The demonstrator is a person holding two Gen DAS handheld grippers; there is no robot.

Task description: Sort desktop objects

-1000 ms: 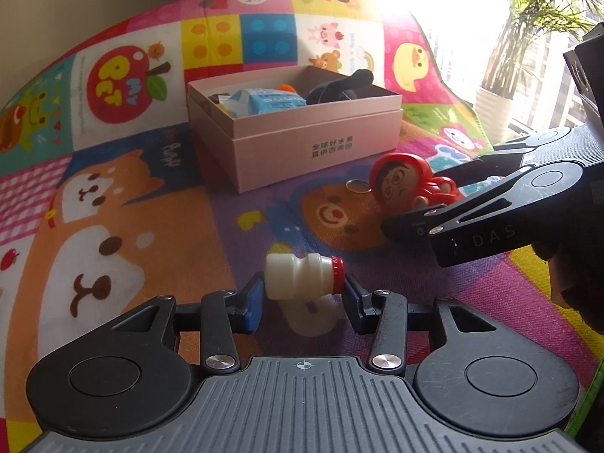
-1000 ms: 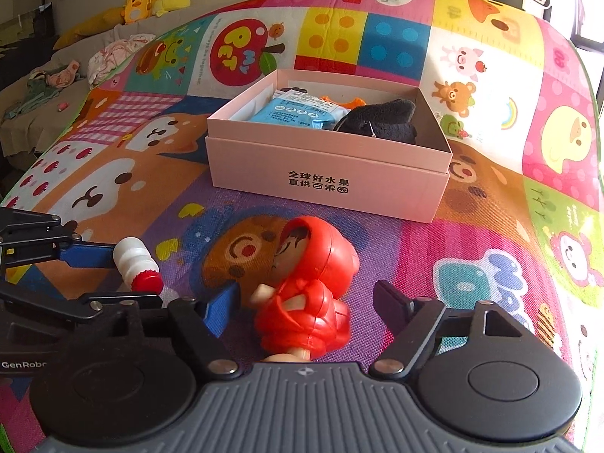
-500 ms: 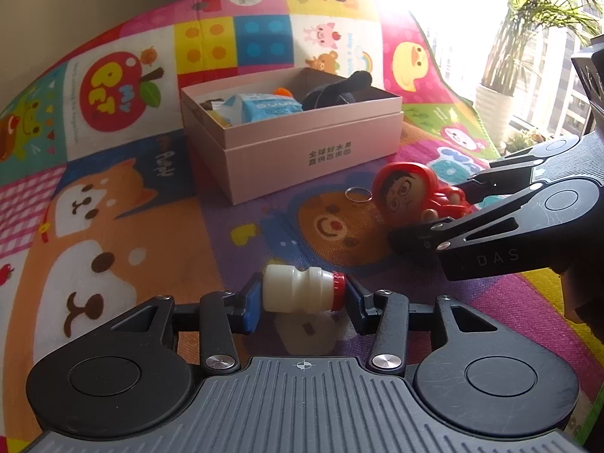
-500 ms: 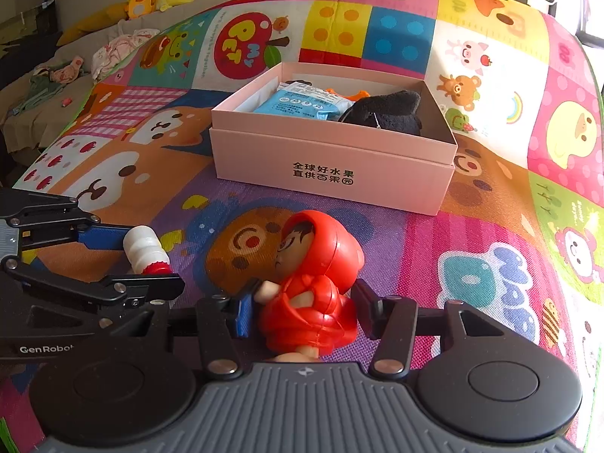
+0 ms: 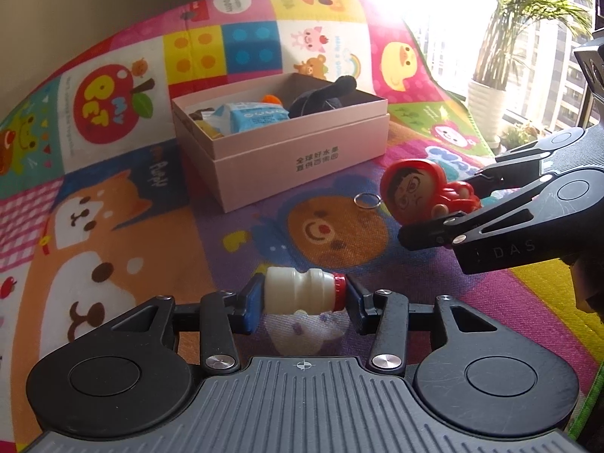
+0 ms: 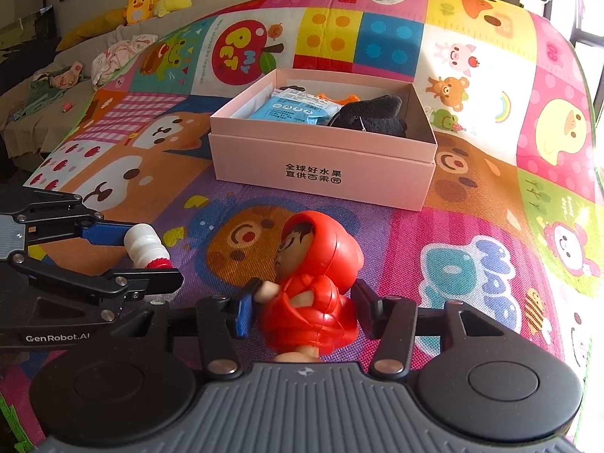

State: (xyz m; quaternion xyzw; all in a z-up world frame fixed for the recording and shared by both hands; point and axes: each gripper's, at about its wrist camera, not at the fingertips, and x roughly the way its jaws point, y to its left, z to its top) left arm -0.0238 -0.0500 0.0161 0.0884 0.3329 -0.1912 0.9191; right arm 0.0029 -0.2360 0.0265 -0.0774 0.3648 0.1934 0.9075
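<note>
Closed further around red-hooded doll (image 6: 313, 283) since a second ago: right tool (image 6: 305, 302), pads now pressing its sides, doll near on play mat (image 6: 472, 226). Clenched end-to-end on small white bottle (image 5: 302, 292): left tool (image 5: 302, 298). Pink box (image 6: 324, 166) farther back. Likely trouble: rounded doll slipping or tilting out on lifting; bottle squirting free; tools colliding.
</note>
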